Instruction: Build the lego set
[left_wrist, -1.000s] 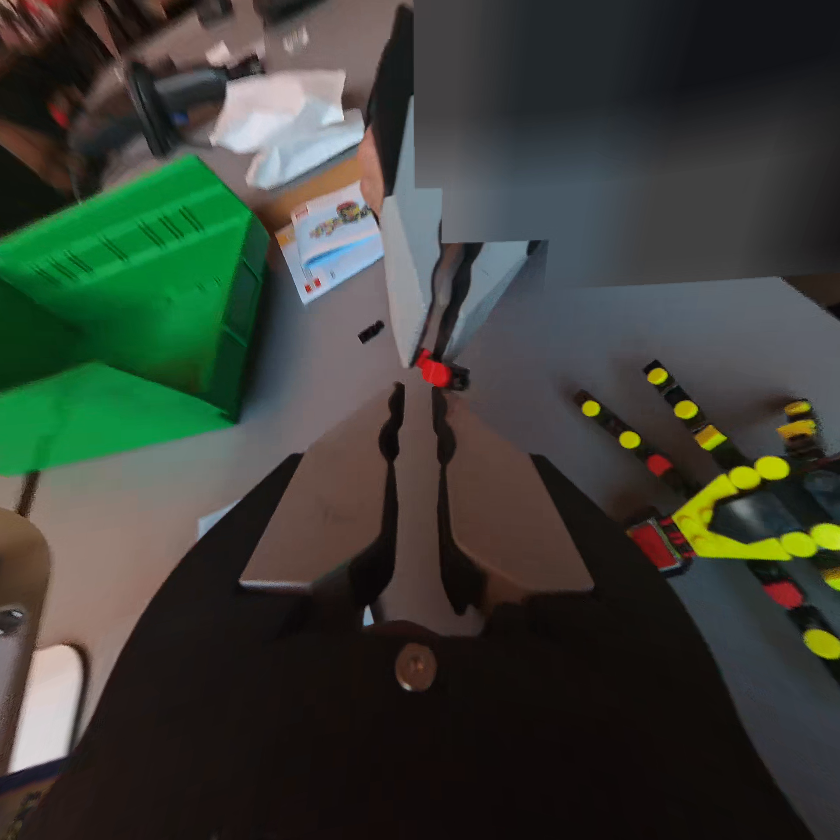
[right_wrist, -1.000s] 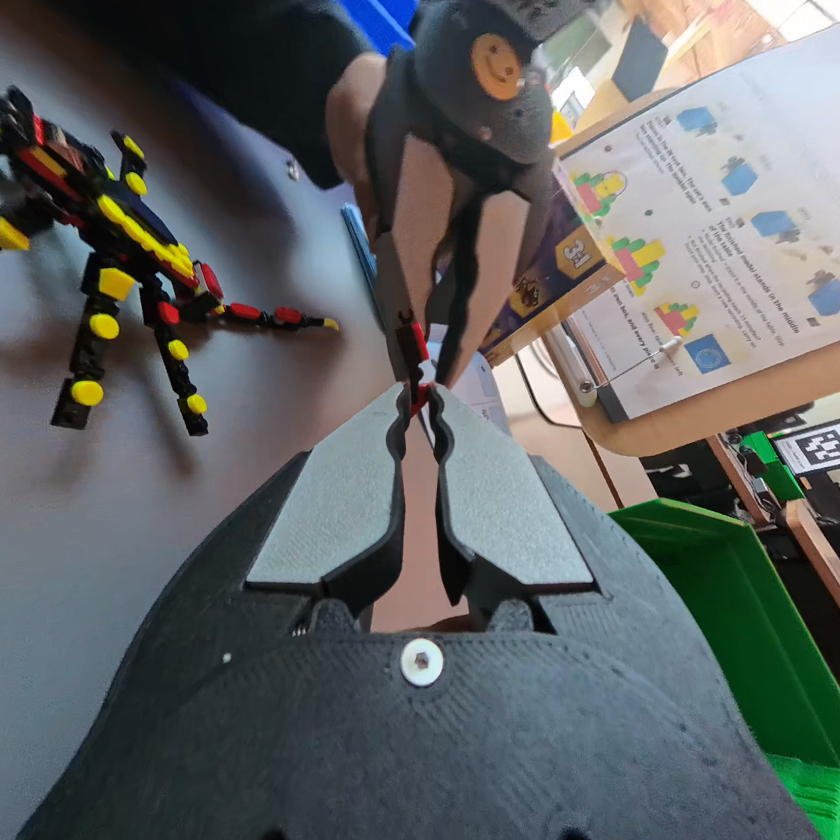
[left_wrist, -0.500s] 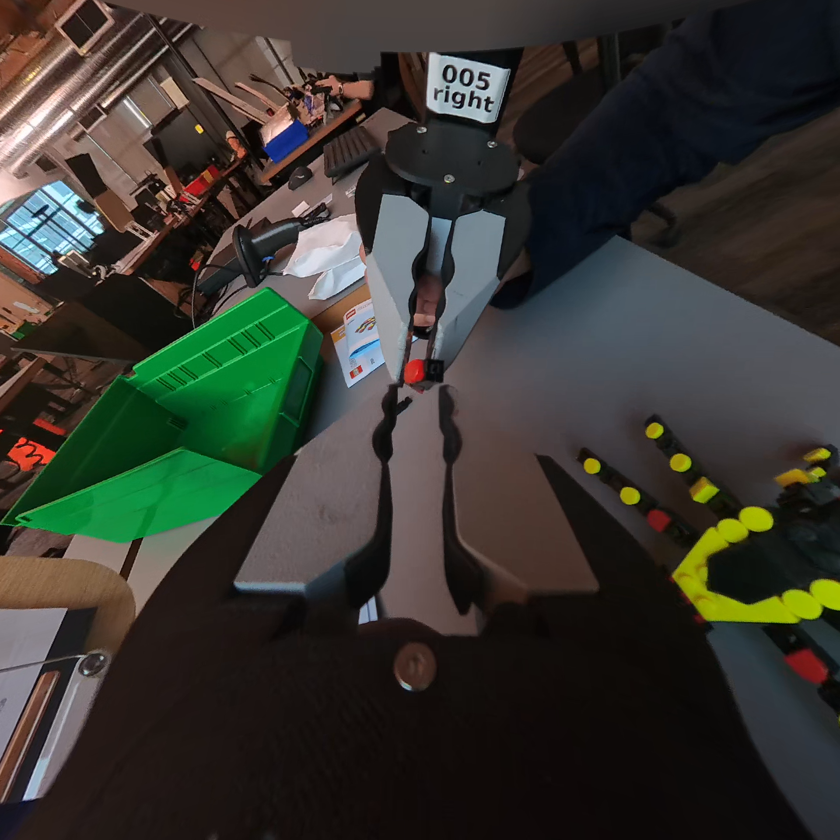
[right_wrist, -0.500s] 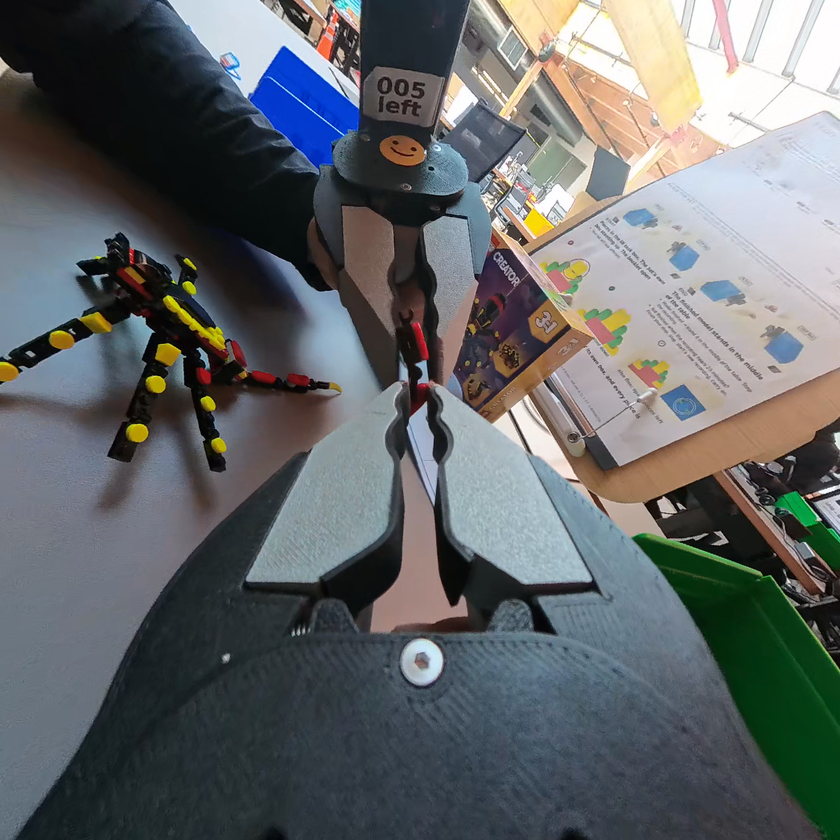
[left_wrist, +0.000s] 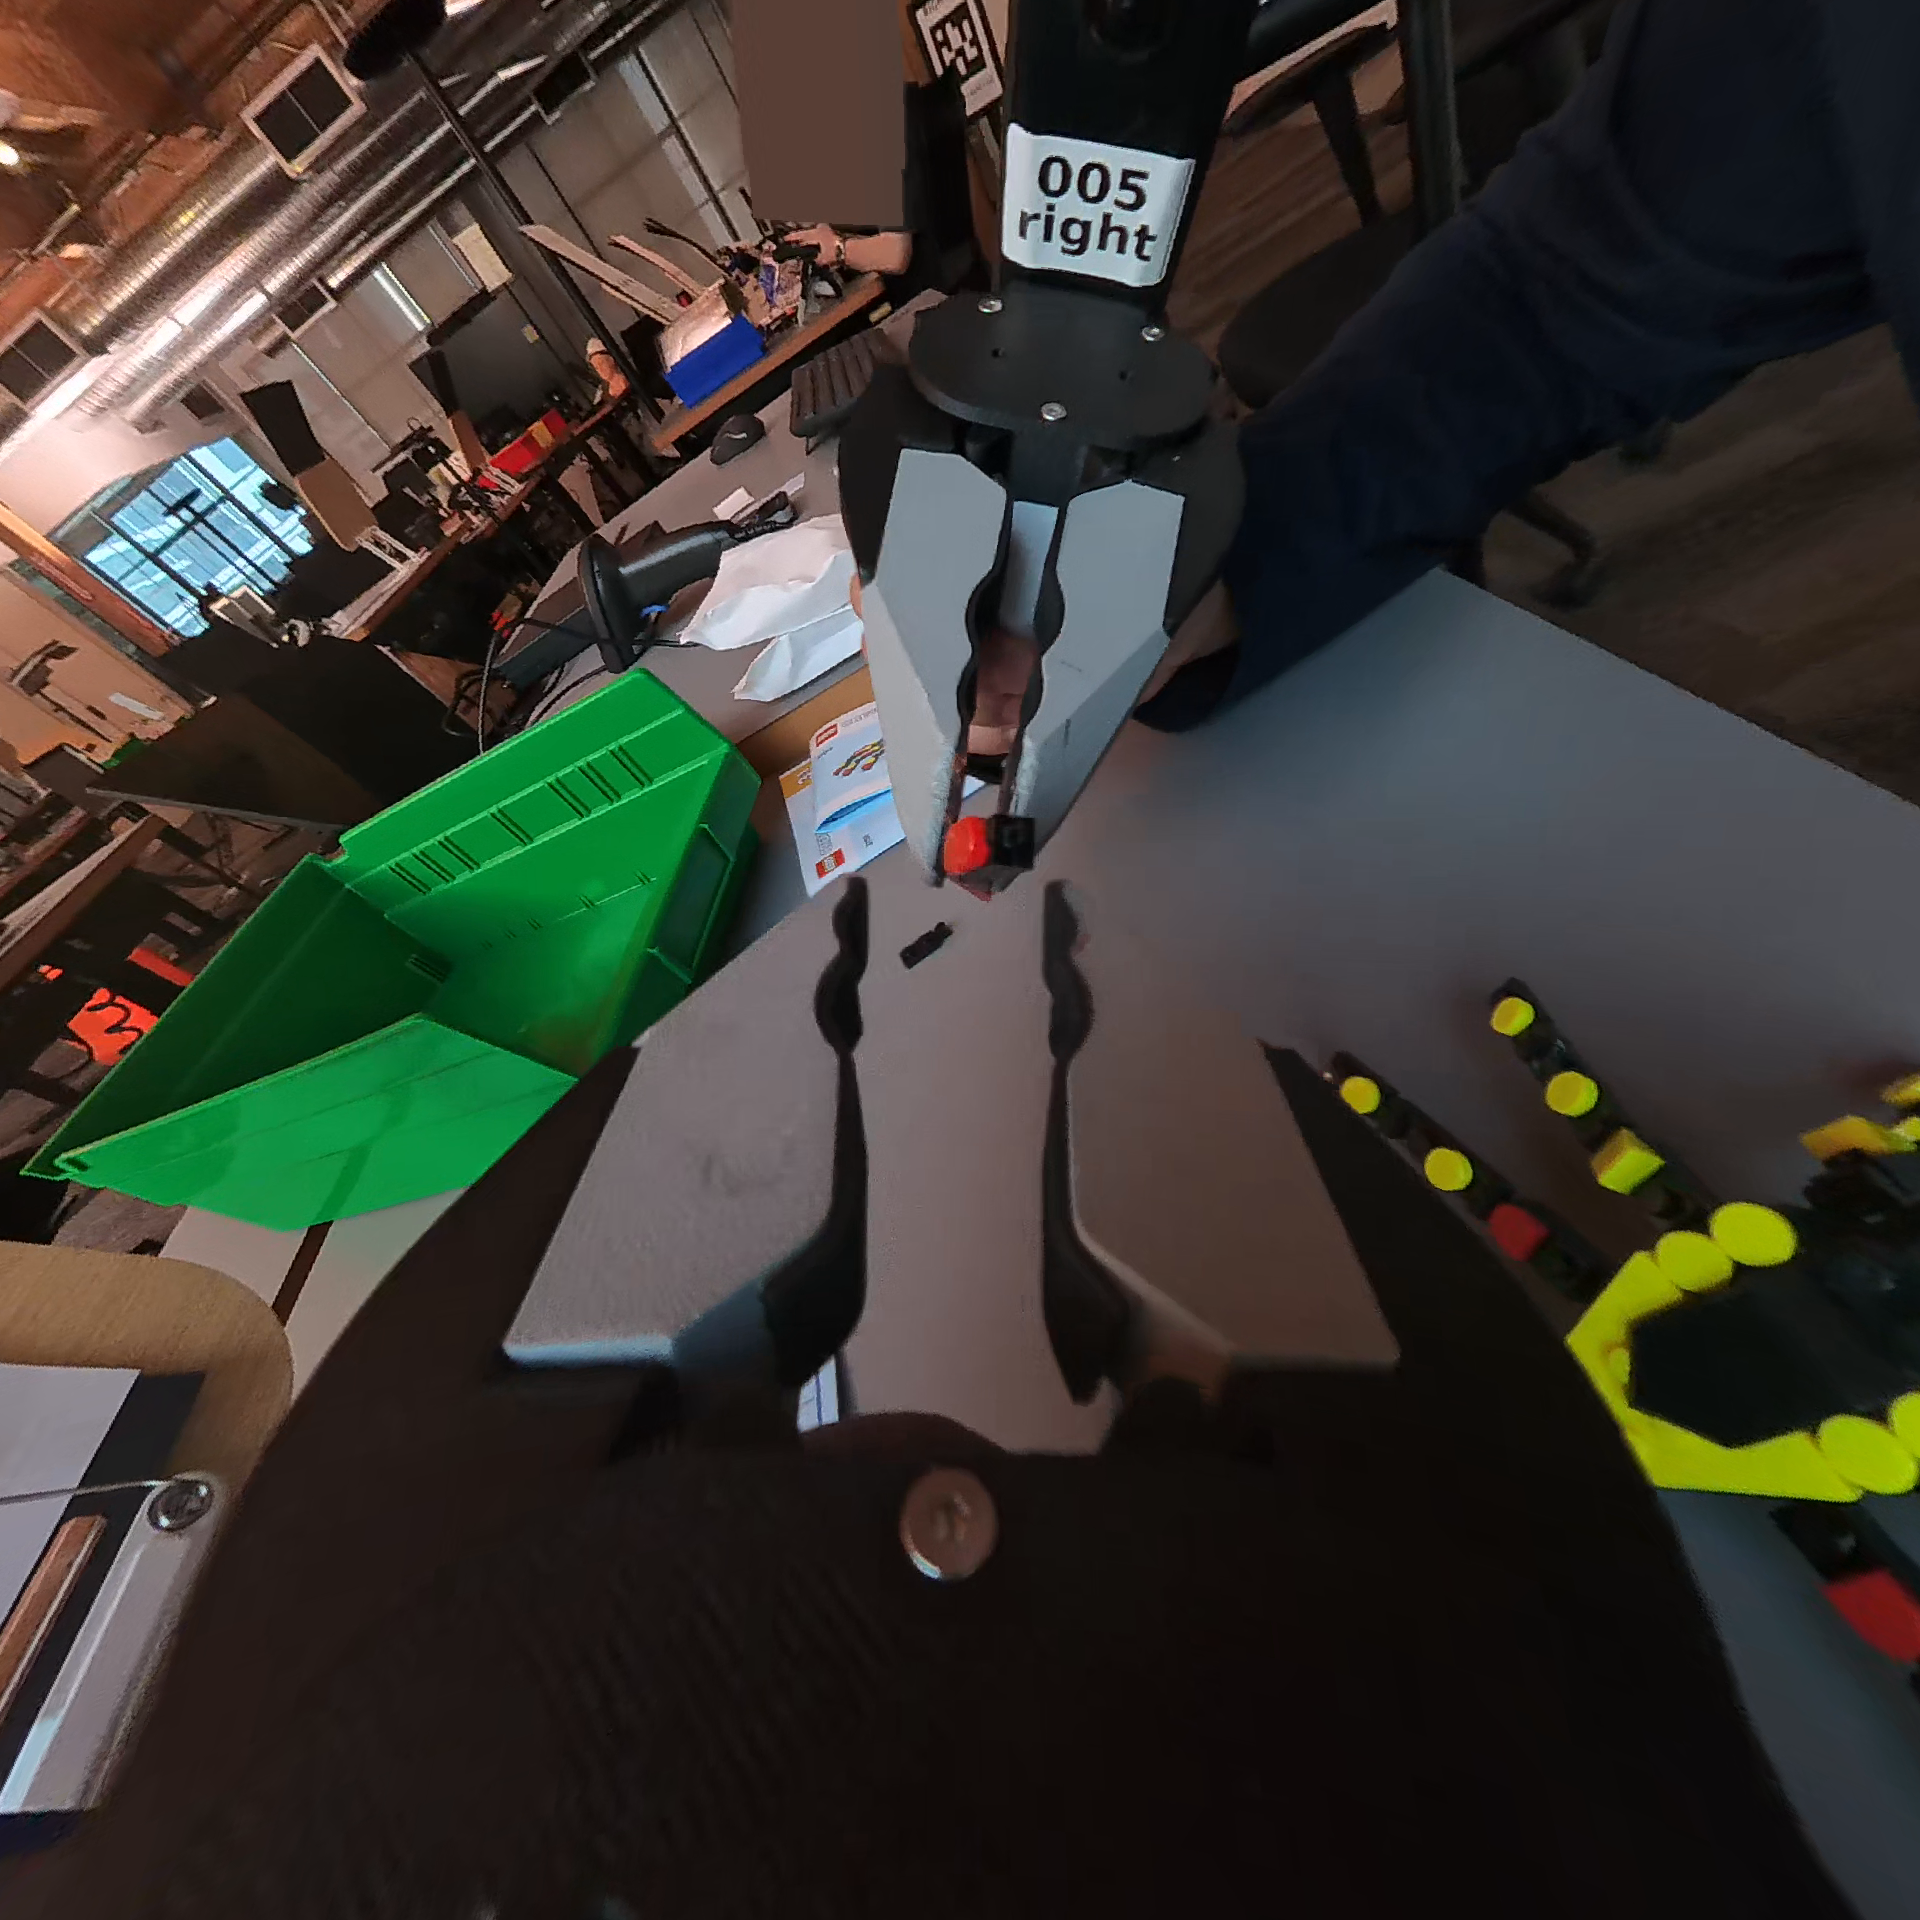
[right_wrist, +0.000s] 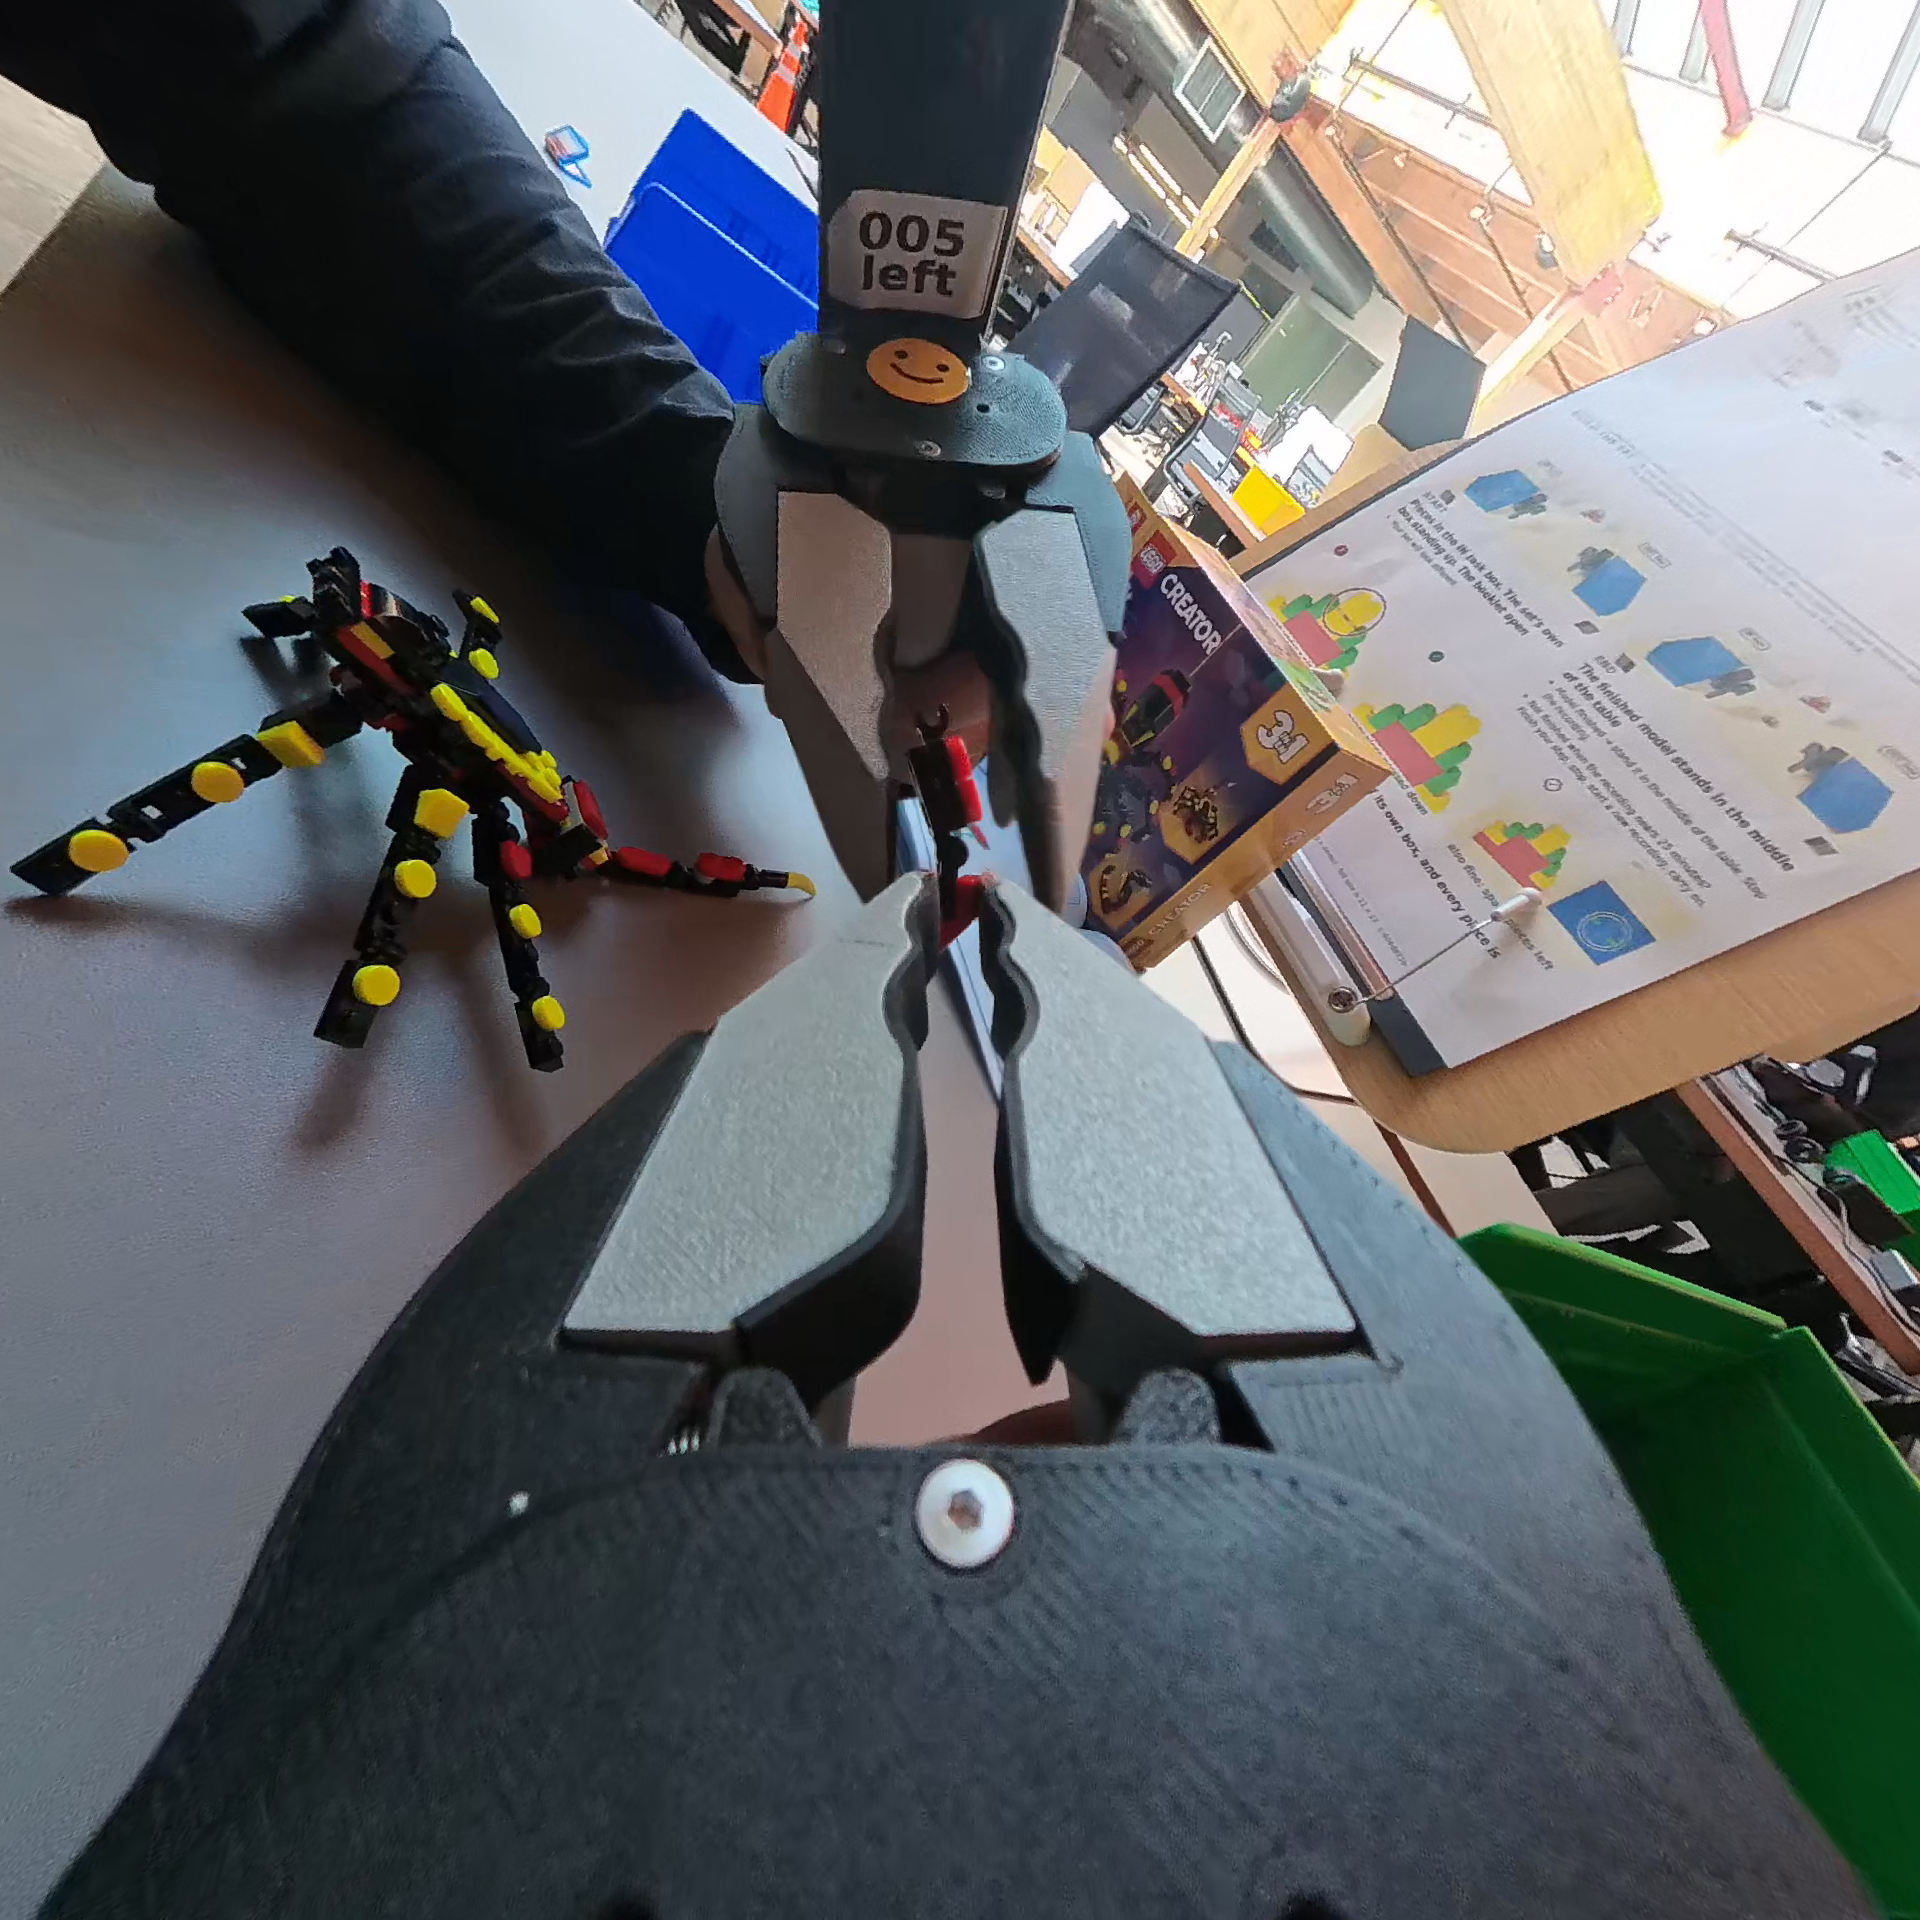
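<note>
My right gripper (right_wrist: 951, 904) is shut on one end of a short red and black lego leg piece (right_wrist: 945, 779), held in the air above the grey table (right_wrist: 208, 1195). In the left wrist view the right gripper (left_wrist: 982, 857) faces me with the piece (left_wrist: 982, 842) at its tips. My left gripper (left_wrist: 953, 904) is open and empty, its fingers (right_wrist: 831, 644) standing on either side of the piece. The black, yellow and red lego creature (right_wrist: 447, 717) stands on the table to the left, and it also shows in the left wrist view (left_wrist: 1714, 1382). A small black piece (left_wrist: 925, 943) lies loose on the table.
A green bin (left_wrist: 468, 935) lies tipped at the table's edge, beside an instruction booklet (left_wrist: 842, 800). The lego box (right_wrist: 1195, 779) stands behind the grippers. A printed sheet on a wooden board (right_wrist: 1610, 675) leans at the right. A person's dark sleeve (right_wrist: 416, 260) rests on the table. My left and right fingertips are right by each other.
My left gripper's fingers have spread apart and let go of the leg piece. The right gripper still holds it. Both grippers have drawn slightly apart and the views have steadied.
</note>
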